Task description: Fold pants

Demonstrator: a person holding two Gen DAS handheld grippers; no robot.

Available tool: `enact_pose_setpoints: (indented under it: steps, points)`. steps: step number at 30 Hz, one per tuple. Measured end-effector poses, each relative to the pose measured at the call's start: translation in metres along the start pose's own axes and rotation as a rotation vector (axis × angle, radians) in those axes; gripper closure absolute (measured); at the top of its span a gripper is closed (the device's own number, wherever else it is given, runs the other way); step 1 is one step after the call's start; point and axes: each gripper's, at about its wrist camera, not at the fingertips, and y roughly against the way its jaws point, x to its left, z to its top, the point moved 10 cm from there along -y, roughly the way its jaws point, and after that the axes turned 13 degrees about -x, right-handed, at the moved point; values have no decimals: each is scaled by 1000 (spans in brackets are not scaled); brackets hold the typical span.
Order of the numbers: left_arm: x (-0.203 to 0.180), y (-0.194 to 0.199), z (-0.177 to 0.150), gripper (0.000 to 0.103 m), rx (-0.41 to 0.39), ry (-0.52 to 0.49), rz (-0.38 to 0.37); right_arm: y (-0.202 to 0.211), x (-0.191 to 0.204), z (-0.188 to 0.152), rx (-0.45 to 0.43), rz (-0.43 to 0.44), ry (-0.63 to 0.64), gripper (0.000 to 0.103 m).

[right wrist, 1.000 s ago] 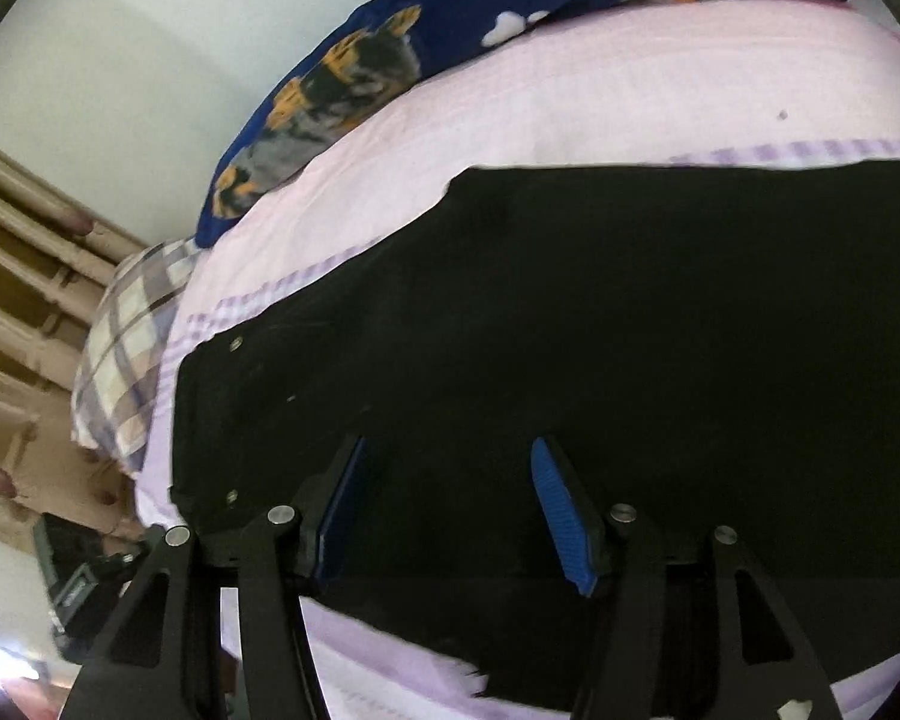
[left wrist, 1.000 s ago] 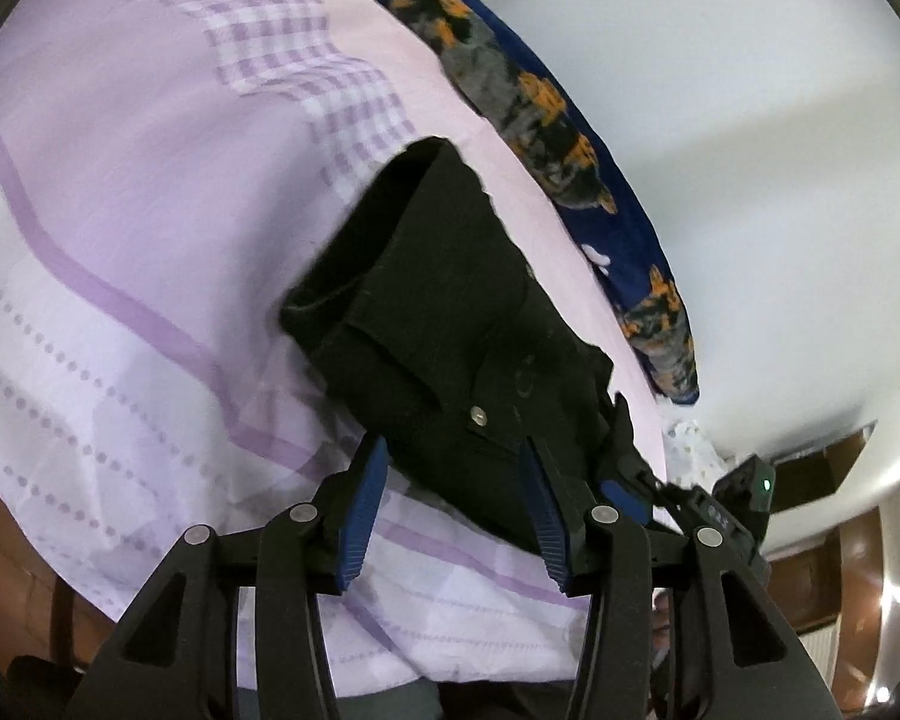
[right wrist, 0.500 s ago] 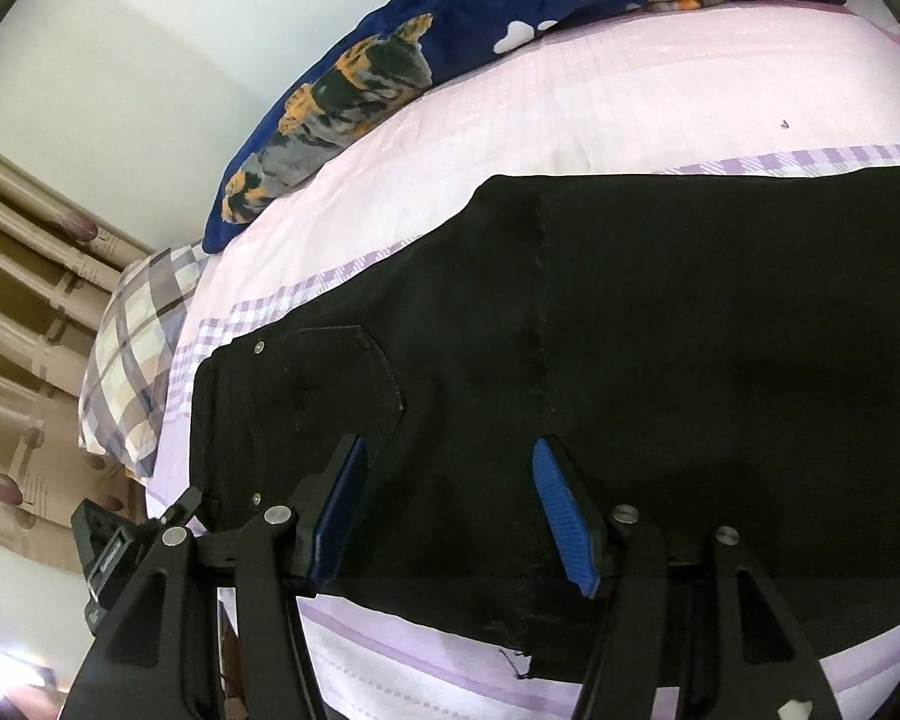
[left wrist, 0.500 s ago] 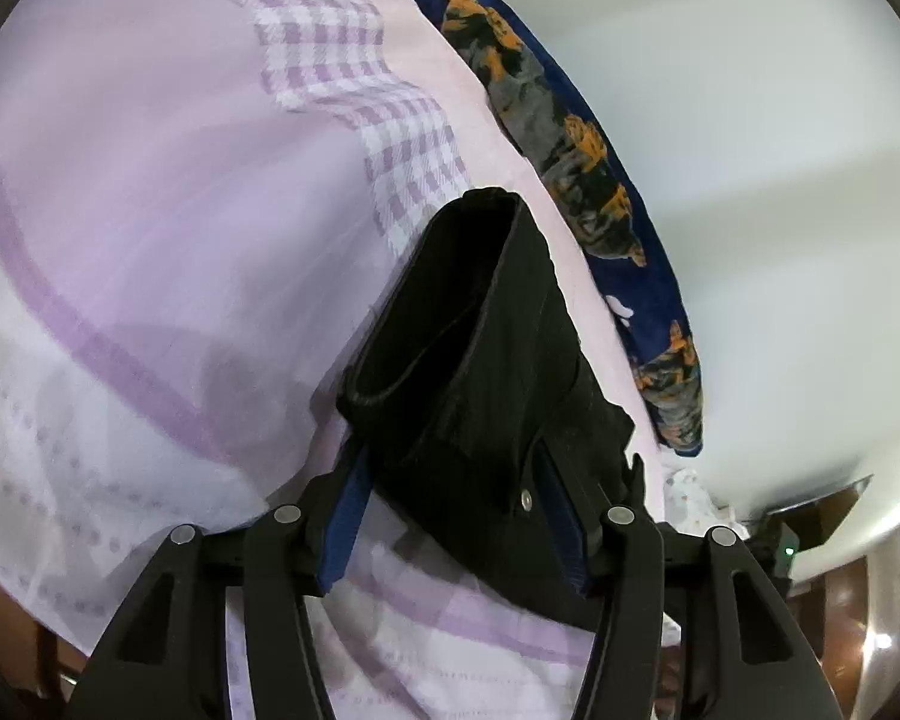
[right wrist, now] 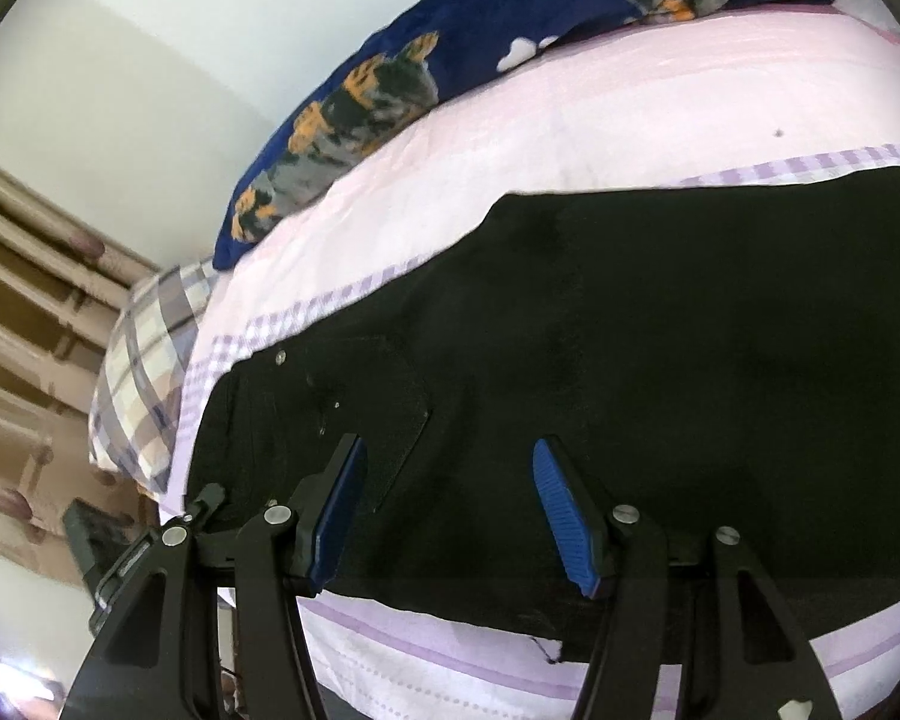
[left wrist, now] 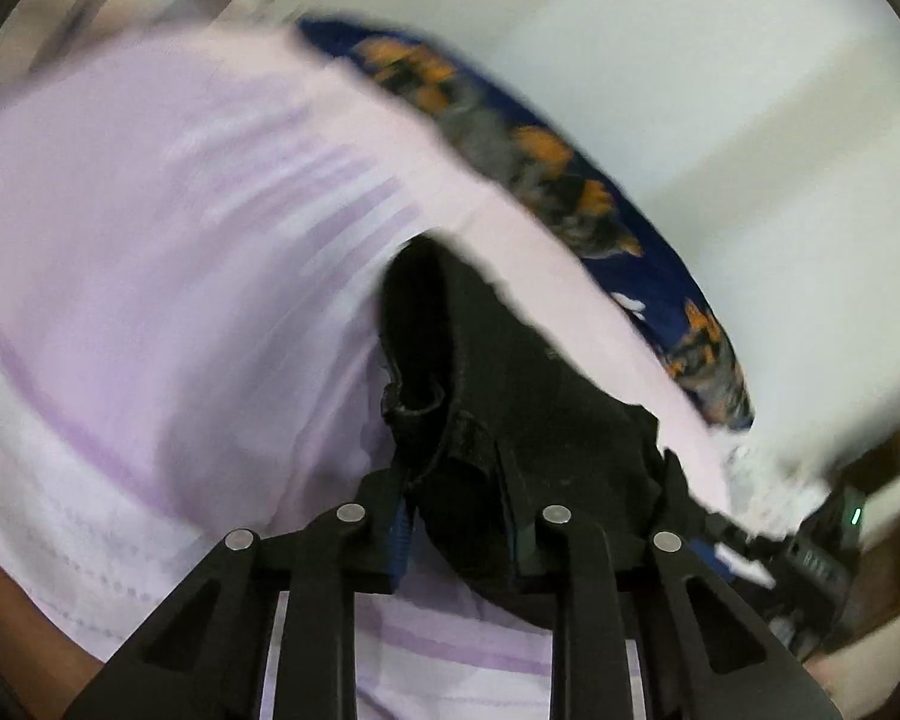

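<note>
Left wrist view is blurry: the left gripper is closing its jaws on a bunched edge of the black fabric pants, low centre. Only the right view shows them flat on the pink-and-lilac bedsheet, the right gripper half-open, gripping nothing.

Bed with a pink and lilac striped sheet beyond the right tongs, navy cat-print blanket along its far edge, plain pale wall behind, checked pillow and brown wooden headboard far left
</note>
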Motion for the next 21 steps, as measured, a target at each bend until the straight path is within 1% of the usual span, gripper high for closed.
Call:
enact_pose_setpoints:
  steps: [2, 4, 7, 13, 17, 21]
  points:
    - [-30, 5, 8, 80, -24, -103, -16, 7, -7, 7, -21, 3, -20, 47]
    - [-44, 5, 12, 81, -28, -142, -21, 14, -16, 12, -35, 4, -51, 47]
    - [-49, 2, 15, 81, -14, -157, 8, 20, -27, 16, -49, -5, -79, 47]
    - [-53, 1, 14, 81, -5, -188, 42, 25, -44, 20, -62, -6, -112, 47]
    - [-63, 2, 14, 81, -5, -233, 51, 29, -47, 22, -75, 5, -126, 47]
    - [-77, 2, 14, 81, -10, -281, 45, 33, -50, 26, -94, 9, -131, 47]
